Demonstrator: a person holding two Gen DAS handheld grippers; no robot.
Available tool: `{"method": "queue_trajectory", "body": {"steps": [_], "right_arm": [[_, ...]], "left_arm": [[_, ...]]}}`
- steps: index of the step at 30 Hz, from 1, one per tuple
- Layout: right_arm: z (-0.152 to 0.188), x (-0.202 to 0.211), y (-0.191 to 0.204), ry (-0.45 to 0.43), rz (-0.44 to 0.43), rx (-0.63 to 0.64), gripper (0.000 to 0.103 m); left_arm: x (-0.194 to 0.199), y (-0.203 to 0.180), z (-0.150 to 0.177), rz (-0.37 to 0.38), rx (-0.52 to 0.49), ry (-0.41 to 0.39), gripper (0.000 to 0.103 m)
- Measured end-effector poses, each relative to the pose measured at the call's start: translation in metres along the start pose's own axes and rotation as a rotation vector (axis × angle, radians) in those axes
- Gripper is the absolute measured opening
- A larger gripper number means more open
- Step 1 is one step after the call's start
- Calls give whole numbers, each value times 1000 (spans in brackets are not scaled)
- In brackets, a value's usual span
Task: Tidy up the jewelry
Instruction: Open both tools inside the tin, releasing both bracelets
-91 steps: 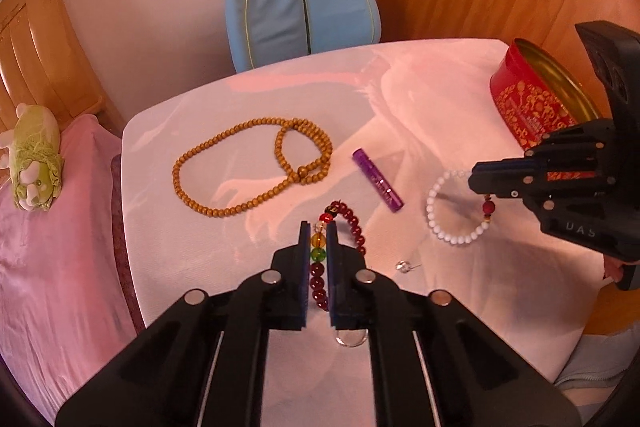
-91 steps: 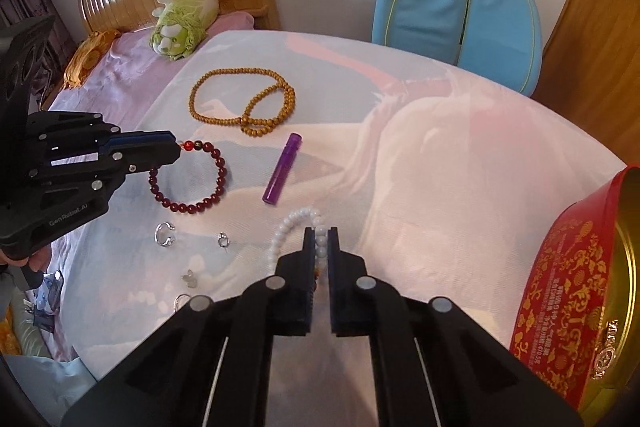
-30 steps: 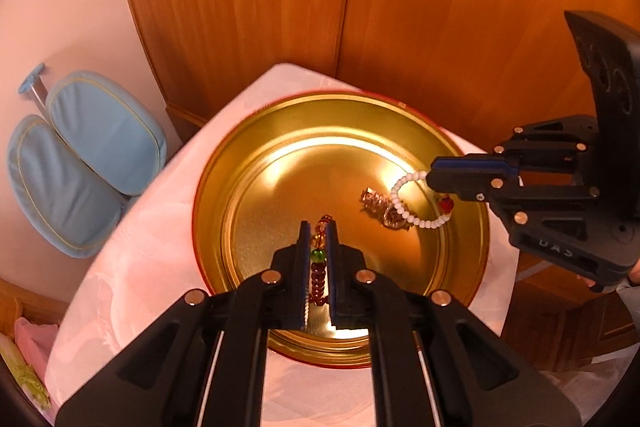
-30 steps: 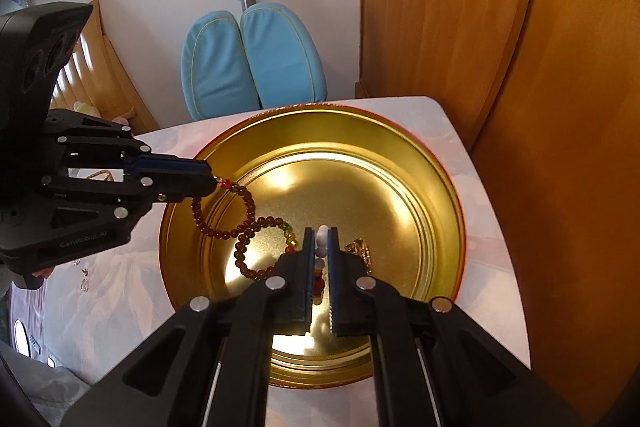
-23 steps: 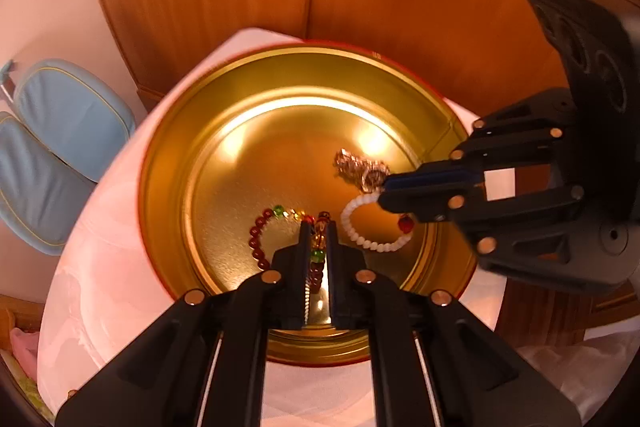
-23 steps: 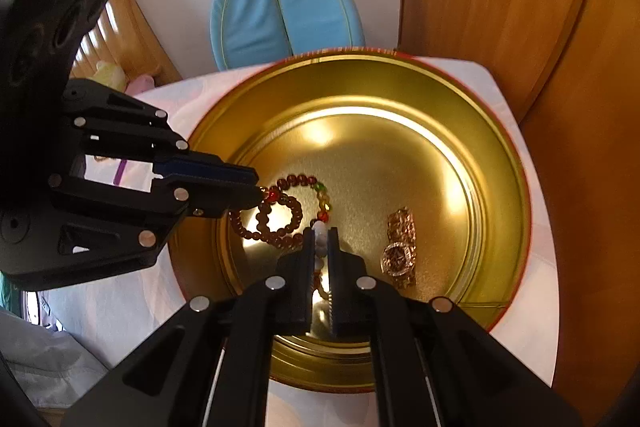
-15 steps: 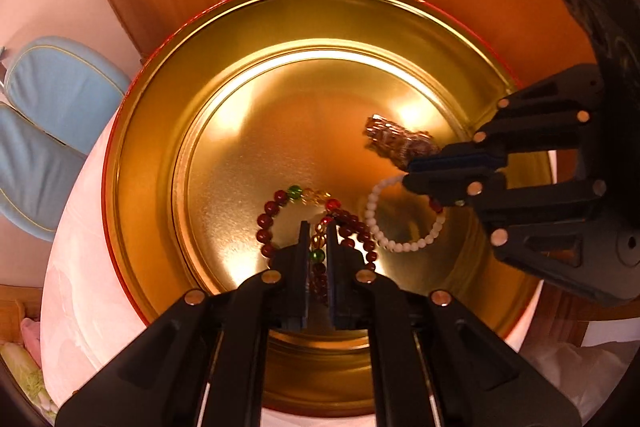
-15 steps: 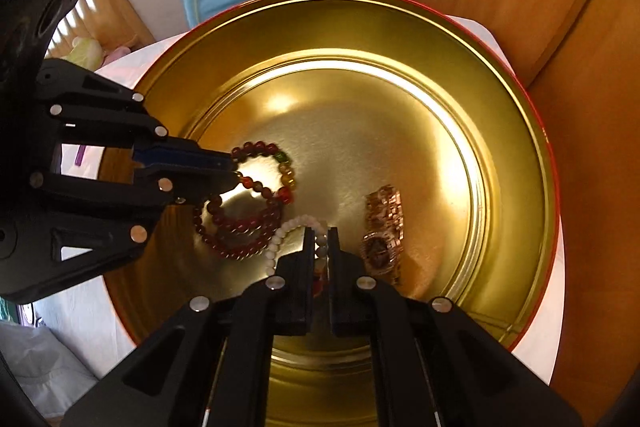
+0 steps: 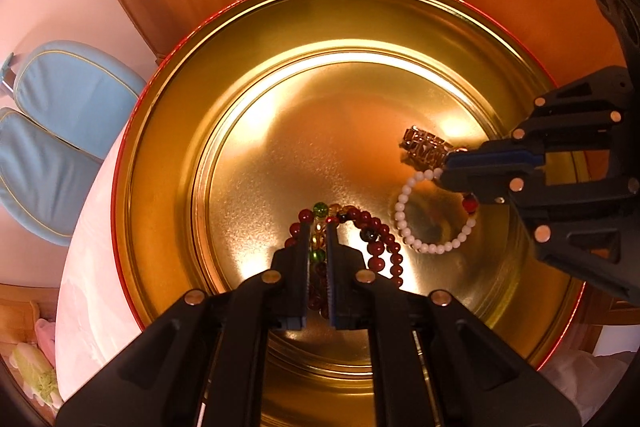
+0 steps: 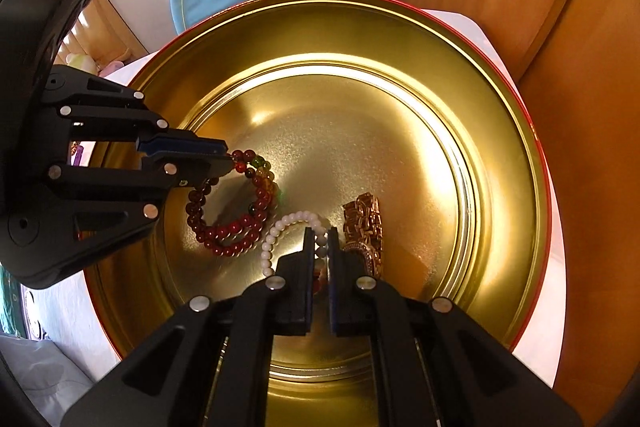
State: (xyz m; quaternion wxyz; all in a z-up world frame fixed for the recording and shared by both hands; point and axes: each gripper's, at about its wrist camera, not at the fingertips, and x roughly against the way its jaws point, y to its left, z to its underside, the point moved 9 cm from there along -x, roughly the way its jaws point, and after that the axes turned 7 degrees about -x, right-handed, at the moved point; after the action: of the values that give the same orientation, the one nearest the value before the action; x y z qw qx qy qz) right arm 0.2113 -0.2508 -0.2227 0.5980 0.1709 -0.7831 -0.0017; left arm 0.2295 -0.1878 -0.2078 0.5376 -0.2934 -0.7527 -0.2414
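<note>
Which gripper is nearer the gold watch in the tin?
Right. The right gripper sits right beside the gold watch; the left gripper is farther off, past the white bracelet.

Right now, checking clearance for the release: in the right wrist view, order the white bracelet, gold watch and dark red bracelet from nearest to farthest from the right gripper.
1. White bracelet, between the right gripper fingers.
2. Gold watch, just right.
3. Dark red bracelet, left, held by the left gripper.

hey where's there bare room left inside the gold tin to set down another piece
The tin floor is bare at the back and along the wall right of the gold watch. The near-centre is crowded: red bead bracelet, white bead bracelet and watch lie close, with both claws over them.
</note>
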Motion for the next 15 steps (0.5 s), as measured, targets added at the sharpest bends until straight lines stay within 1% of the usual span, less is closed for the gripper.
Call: {"method": "queue_trajectory", "body": {"steps": [2, 3, 4, 5, 6, 7, 8, 9, 12, 14, 15], "right_arm": [[0, 1, -1, -4, 3, 2, 7], [1, 3, 0, -12, 13, 10, 7], [-1, 6, 0, -30, 32, 28, 14], [-1, 11, 1, -52, 36, 39, 22], [-2, 17, 2, -76, 32, 43, 47], [-3, 23, 2, -103, 28, 44, 67], [-5, 31, 1, -133, 25, 43, 70], [-6, 35, 1, -146, 18, 40, 70], [-7, 42, -1, -158, 13, 26, 71], [-7, 42, -2, -158, 18, 22, 75], [-5, 42, -2, -157, 24, 21, 81]], "left_arm": [[1, 3, -2, -7, 2, -1, 8], [2, 4, -3, -26, -6, -6, 9], [5, 5, -3, -60, -22, -10, 15], [10, 9, -4, -112, -43, -17, 41], [16, 11, -6, -157, -60, -29, 60], [23, 13, -8, -194, -74, -59, 77], [30, 13, -10, -198, -84, -97, 77], [34, 12, -11, -186, -89, -109, 77], [35, 13, -10, -184, -86, -98, 77], [35, 14, -8, -181, -78, -90, 77], [34, 13, -9, -181, -73, -83, 77]]}}
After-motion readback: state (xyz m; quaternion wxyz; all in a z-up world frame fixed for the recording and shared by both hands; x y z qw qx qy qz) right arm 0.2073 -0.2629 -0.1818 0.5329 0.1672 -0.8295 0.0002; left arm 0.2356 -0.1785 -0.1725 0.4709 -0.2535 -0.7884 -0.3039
